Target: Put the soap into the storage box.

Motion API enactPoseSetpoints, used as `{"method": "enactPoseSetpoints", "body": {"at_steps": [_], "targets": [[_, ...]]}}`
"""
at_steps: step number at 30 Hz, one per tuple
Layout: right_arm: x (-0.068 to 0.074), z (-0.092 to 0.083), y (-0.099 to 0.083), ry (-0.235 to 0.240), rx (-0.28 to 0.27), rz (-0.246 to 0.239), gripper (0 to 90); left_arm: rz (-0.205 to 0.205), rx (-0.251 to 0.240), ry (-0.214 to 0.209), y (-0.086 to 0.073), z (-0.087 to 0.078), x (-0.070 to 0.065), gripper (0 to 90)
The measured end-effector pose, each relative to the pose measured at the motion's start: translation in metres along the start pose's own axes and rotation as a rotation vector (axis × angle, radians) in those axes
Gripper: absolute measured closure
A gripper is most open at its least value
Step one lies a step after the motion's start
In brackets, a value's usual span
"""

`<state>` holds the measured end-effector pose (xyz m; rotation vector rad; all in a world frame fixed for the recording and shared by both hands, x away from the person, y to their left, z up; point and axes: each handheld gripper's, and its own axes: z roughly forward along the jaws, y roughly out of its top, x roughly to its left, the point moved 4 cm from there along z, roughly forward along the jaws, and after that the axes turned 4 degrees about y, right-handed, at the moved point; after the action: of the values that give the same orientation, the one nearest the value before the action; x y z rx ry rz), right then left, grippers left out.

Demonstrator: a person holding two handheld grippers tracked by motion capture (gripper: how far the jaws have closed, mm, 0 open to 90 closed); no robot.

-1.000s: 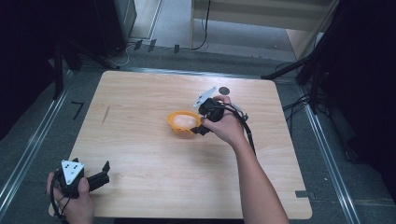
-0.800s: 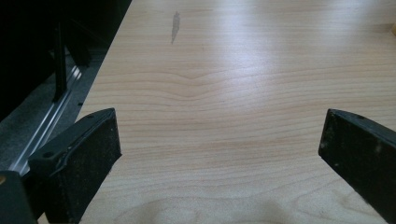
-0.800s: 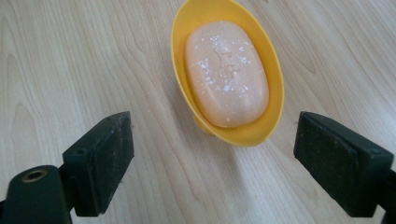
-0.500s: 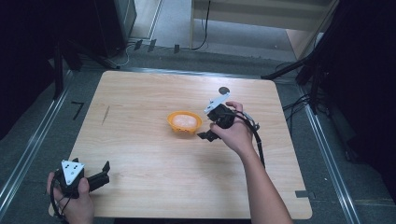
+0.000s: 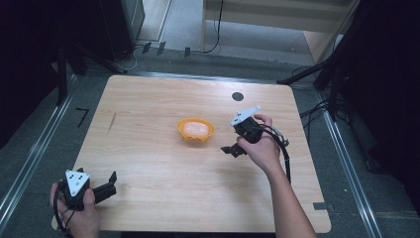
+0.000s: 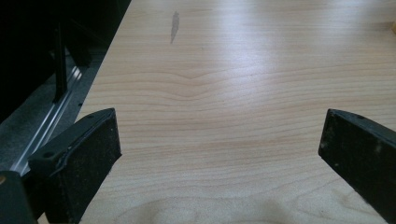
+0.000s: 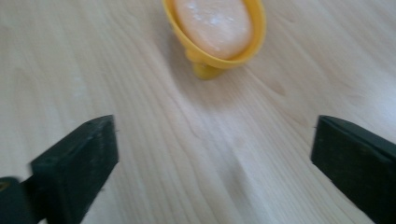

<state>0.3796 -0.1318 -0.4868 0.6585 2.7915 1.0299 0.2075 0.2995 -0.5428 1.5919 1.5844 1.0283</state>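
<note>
An orange-yellow dish (image 5: 181,132) (image 7: 219,61) stands near the middle of the wooden table (image 5: 148,99). In it lies a pale pink oval lump (image 5: 195,128) (image 7: 214,22). My right gripper (image 5: 230,140) (image 7: 212,154) sits a short way to the right of the dish and points at it. Its jaws have just been opening and now stand wide apart with only bare wood between them. My left gripper (image 5: 110,183) (image 6: 217,149) rests at the table's near left corner, open and empty, aimed across the tabletop.
A small black round spot (image 5: 237,96) marks the table behind the right hand, and a dark streak (image 5: 113,121) (image 6: 174,25) lies at the left. Metal rails (image 5: 29,158) run along both sides of the table. A cable trails from the right gripper along the forearm.
My right gripper has drawn back to the right, away from the dish, and its jaws have spread wide. The dish stays where it was. The left gripper has not moved.
</note>
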Motion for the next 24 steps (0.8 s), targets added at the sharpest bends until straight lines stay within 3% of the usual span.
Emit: {"method": "enactPoseSetpoints", "body": {"at_steps": [5,13,24], "targets": [[0.004,-0.003,-0.015,-0.029,0.03,0.007,0.0,0.002,-0.001,0.0,0.0,0.0,0.0,0.0],[0.008,-0.008,-0.041,-0.017,-0.01,0.068,0.0,0.004,0.0,0.001,0.0,0.0,0.0,0.0],[0.011,-0.021,-0.074,-0.031,-0.043,0.101,0.0,0.013,-0.001,0.007,0.0,0.0,-0.001,0.0]]}}
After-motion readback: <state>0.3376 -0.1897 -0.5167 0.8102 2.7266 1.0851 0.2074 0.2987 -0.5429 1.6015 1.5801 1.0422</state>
